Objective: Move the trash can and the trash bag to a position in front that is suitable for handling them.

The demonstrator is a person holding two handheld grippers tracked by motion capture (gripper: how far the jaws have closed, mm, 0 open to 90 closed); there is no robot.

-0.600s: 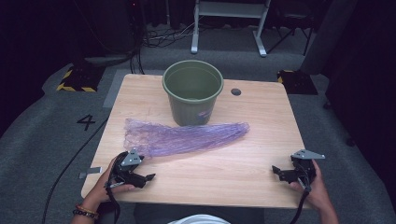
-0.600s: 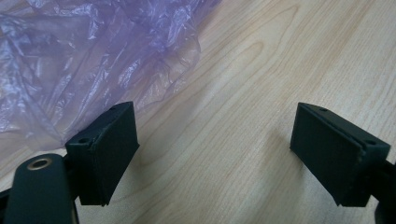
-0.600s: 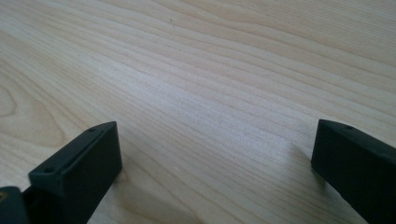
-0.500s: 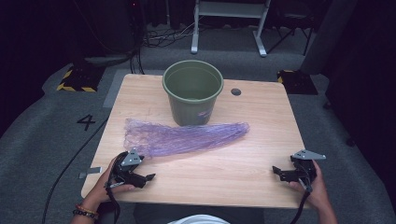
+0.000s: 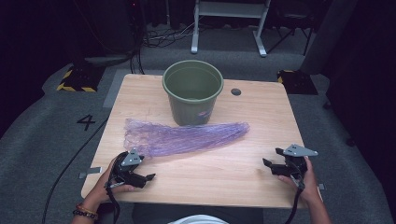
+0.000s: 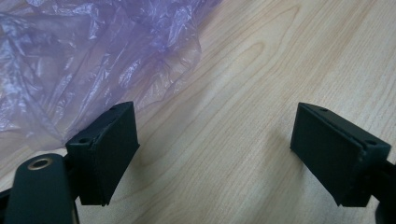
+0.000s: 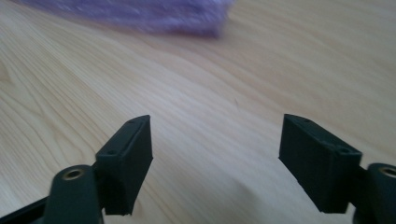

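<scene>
Here the purple bag [image 5: 184, 136] lies just beyond the left tongs [image 5: 148, 178].

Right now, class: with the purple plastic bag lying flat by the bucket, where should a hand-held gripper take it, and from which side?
Take the purple plastic bag at its wide, crumpled left end, coming from the table's near edge with the left hand-held gripper, whose jaws stand open closest to it. The loose folds there rise off the wood, probably giving the pads something to pinch.
</scene>
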